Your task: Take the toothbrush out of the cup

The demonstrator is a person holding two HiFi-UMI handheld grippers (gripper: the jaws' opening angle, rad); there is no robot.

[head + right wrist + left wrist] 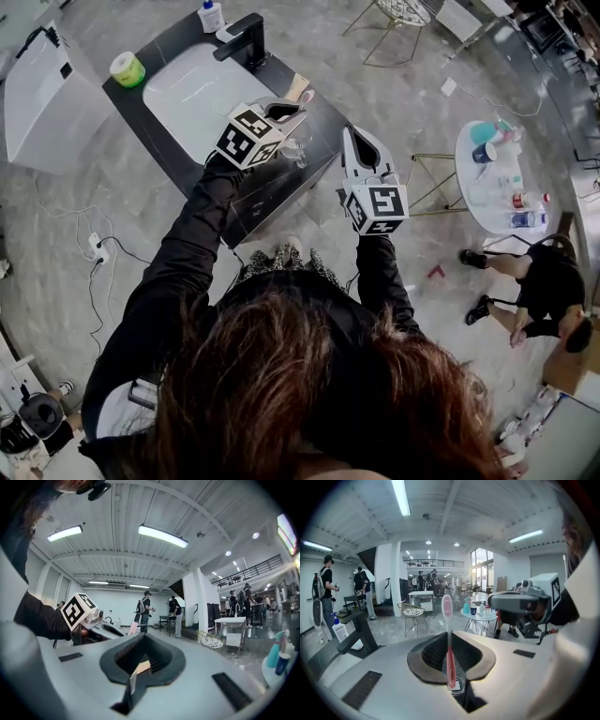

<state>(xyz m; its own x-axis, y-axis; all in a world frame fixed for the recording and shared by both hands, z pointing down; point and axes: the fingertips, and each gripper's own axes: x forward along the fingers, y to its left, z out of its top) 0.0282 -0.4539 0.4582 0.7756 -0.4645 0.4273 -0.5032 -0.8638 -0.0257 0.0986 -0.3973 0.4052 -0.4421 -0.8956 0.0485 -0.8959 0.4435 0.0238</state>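
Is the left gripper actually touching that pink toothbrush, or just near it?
Touching. Its own view shows the left gripper with its jaws pinched on the lower handle of the toothbrush, which stands upright between them with no gap on either side.

Open studio hall, freestanding black washstand [185,41] with white basin [192,94], round white table [487,202] near it, ceiling strip lights [401,496], railed mezzanine [433,563] beyond.

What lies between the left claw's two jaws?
The pink toothbrush stands upright there, clamped by the left claw; the left gripper view shows it.
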